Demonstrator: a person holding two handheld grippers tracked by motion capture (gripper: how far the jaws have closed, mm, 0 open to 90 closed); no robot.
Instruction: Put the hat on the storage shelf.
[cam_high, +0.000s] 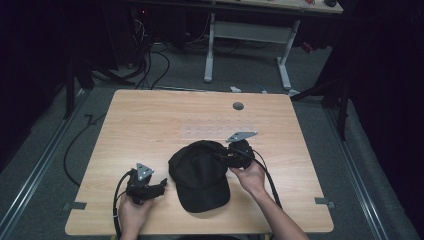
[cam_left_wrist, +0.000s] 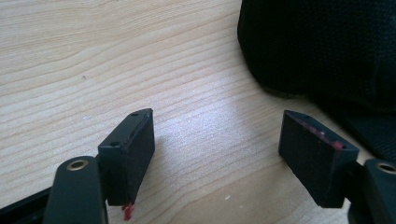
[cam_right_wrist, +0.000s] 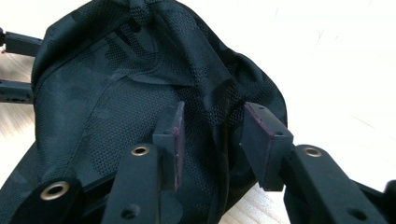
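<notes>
A rectangular table (cam_high: 150, 125) with a pale wood-grain laminate top and rounded corners is standing on grey carpet. A round grey grommet (cam_high: 238, 106) is sitting near its far edge, and a faint strip of clear tape (cam_high: 210, 131) is lying across its middle. Beyond it, the white legs of a second desk (cam_high: 247, 47) are rising among loose black cables, and the rest of the room is lying in darkness. Metal floor rails are running along both sides of the table.

A black cap (cam_high: 200, 175) is lying near the table's front edge, between the two hands, brim toward the person. In the right gripper view its fabric (cam_right_wrist: 116, 93) is showing a fine mesh weave with a dim camouflage pattern and raised seams, gathering into soft folds.

The right gripper (cam_high: 231, 156), topped by a grey three-cornered plate, is reaching into the cap's right rear side. In its own view (cam_right_wrist: 212, 140) a ridge of the mesh is standing between the partly spread jaws; whether the worn reddish pads are pressing on it cannot be told.

The left gripper (cam_high: 161, 186) is resting low just left of the cap. In its own view (cam_left_wrist: 217, 154) the blocky black jaws are standing wide apart over bare wood, with the cap's edge (cam_left_wrist: 327, 51) just beyond.
</notes>
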